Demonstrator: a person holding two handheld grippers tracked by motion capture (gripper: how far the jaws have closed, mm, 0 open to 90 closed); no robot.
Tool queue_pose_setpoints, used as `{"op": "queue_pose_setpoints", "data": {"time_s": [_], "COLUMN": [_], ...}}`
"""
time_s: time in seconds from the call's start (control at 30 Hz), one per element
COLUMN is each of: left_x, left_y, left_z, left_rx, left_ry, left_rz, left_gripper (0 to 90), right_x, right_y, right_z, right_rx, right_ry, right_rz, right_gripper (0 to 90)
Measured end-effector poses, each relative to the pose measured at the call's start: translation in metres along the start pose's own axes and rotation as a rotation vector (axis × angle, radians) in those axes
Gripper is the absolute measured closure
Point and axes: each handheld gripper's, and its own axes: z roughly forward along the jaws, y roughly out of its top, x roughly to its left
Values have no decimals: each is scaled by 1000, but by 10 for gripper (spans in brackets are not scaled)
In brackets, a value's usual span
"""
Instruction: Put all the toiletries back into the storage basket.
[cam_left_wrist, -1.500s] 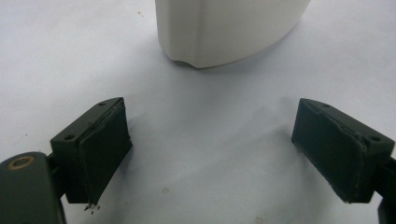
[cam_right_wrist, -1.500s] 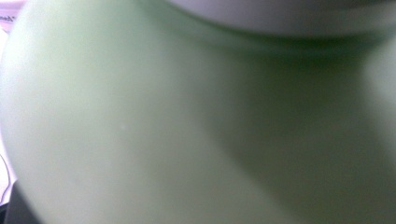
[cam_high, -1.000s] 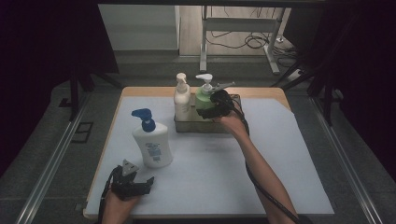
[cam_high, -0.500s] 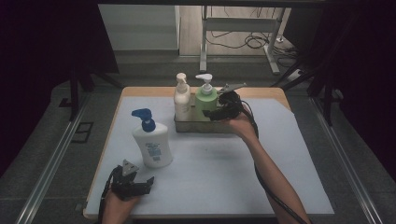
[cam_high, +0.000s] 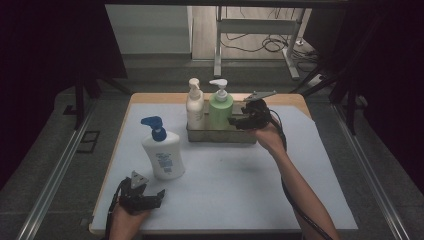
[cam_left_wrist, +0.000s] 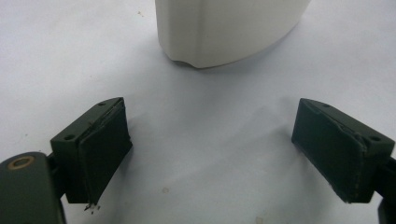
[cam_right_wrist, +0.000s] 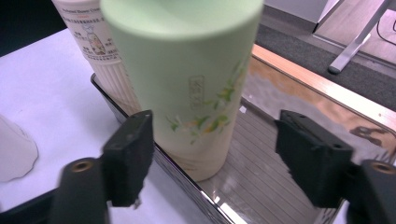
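Green bottle (cam_right_wrist: 187, 88) stands upright in the metal tray (cam_high: 220, 135), beside the cream bottle (cam_high: 194, 105). My right gripper (cam_right_wrist: 215, 158) — jaws wide, holding nothing — brackets it low. Risk: a jaw clips the tray rim, or nudges it over. Left gripper (cam_left_wrist: 210, 154) open, empty, near the white bottle (cam_high: 162, 155).

White-covered table (cam_high: 240, 185) with metal tray (cam_high: 220, 135), blue-pump bottle (cam_high: 161, 156).

Dark room; grey floor (cam_high: 55, 150), metal table legs (cam_high: 218, 37) and cables (cam_high: 272, 44) behind the table (cam_high: 310, 150).
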Motion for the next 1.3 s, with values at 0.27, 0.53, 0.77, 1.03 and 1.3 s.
{"op": "queue_pose_setpoints", "data": {"time_s": [0.27,0.53,0.77,1.03,1.3], "left_x": [0,0,0,0,0], "left_y": [0,0,0,0,0], "left_z": [0,0,0,0,0], "left_rx": [0,1,1,1,1], "left_ry": [1,1,1,1,1], "left_rz": [-2,0,0,1,1], "left_gripper": [108,108,108,108,108], "right_x": [-11,-19,-20,-22,-24], "right_y": [-4,-7,-9,-11,-13], "right_z": [1,16,34,50,63], "right_rx": [28,52,86,109,128], "right_ry": [-65,-90,-100,-96,-49], "right_rz": [28,62,70,91,104], "right_gripper": [514,741,892,897,893]}}
